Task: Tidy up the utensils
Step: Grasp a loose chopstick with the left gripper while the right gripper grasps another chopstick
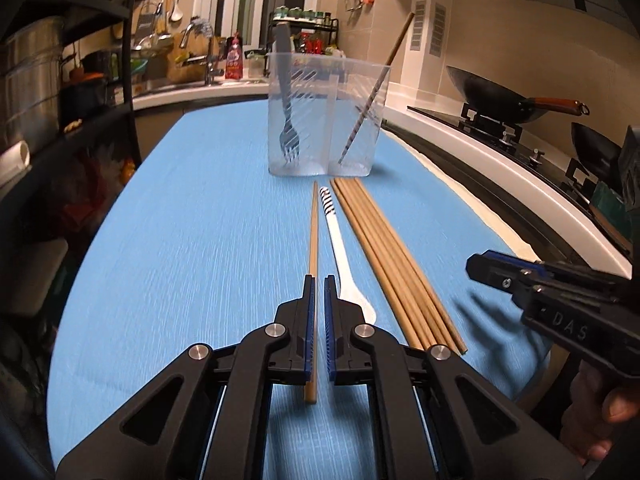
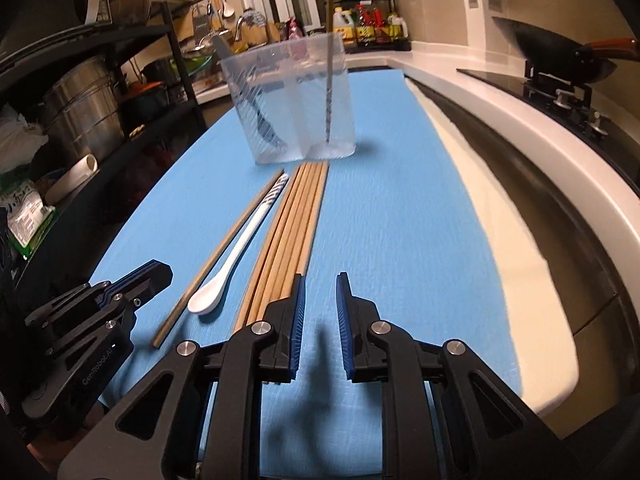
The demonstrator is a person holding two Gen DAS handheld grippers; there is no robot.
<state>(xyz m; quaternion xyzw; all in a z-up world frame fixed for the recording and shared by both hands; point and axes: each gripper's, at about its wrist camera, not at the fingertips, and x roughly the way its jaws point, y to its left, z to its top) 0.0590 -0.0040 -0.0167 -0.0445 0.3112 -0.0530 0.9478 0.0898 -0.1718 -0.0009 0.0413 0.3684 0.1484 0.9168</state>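
A single wooden chopstick [image 1: 314, 232] [image 2: 224, 240] lies flat on the blue mat [image 1: 200, 240]. My left gripper [image 1: 319, 280] [image 2: 162, 274] hovers over its near half, shut, with the stick showing through the slit below the pads. Beside it lie a white spoon [image 1: 340, 248] [image 2: 236, 256] and a bundle of several chopsticks [image 1: 384, 256] [image 2: 292, 224]. My right gripper [image 2: 321, 278] [image 1: 474, 266] hangs just right of the bundle's near ends, narrowly open, with only mat between the pads. Farther back stands a clear two-compartment holder [image 1: 316, 152] [image 2: 304, 120] with a fork [image 1: 289, 136] on the left and a chopstick [image 1: 366, 116] on the right.
A dark shelf rack [image 1: 80, 120] with steel pots borders the mat on the left. On the right runs a white counter edge [image 2: 500, 92] with a stove and a black wok [image 1: 492, 96]. A sink and bottles line the back wall. A hand [image 1: 600, 420] grips the right tool.
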